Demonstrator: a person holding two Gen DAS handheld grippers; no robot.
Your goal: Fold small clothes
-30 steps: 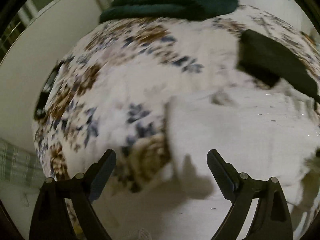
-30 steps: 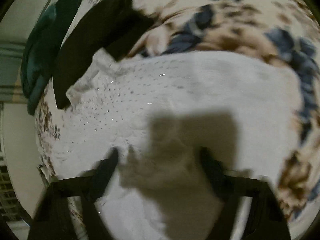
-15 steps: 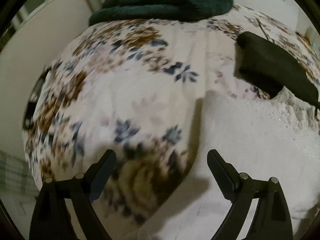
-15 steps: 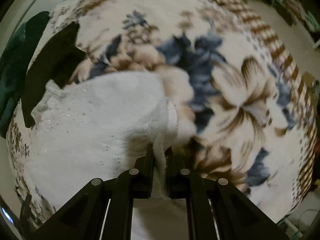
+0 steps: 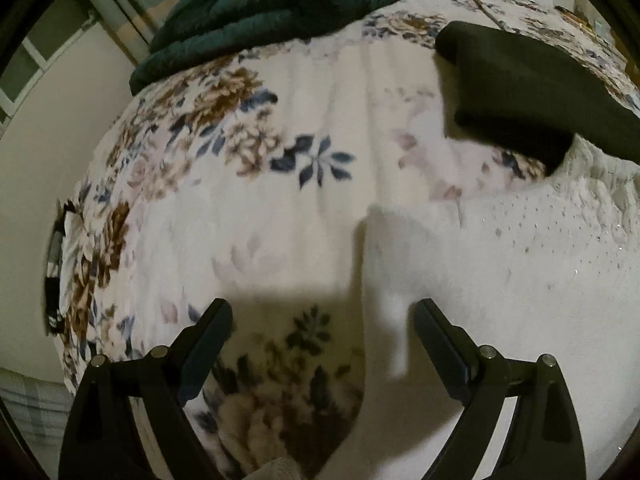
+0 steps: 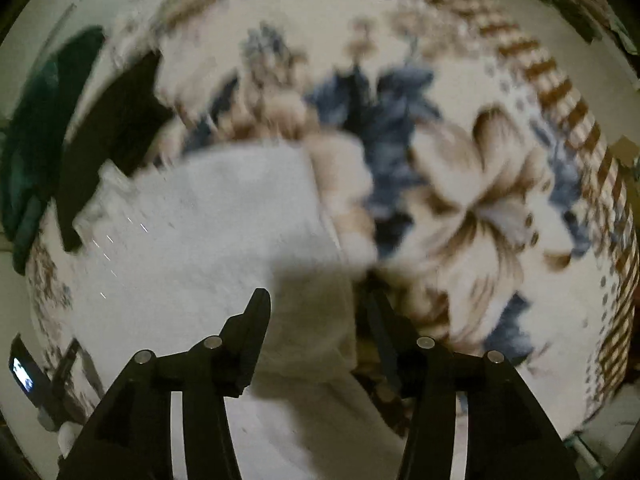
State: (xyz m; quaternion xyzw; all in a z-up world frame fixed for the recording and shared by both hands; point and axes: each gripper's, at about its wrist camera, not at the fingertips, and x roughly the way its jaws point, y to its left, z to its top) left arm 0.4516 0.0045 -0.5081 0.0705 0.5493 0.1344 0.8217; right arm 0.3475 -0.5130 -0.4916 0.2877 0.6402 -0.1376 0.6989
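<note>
White garment [image 5: 500, 280] on floral blanket [image 5: 248, 208] | left gripper [image 5: 323, 322], right gripper [image 6: 316, 308] released | labels: seemingly none legible

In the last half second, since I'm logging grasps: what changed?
The right gripper opened, letting go of the white garment's edge it had pinched shut. The left gripper stayed open, holding nothing. The black garment and green blanket stayed put.

We see both wrist views looking down, close, over a floral blanket [image 5: 248, 216]. Left faces the dark green bedding [image 5: 280, 4]; right faces the blanket's edge. Both share the white garment [image 5: 500, 280] and black cloth [image 6: 108, 136].
</note>
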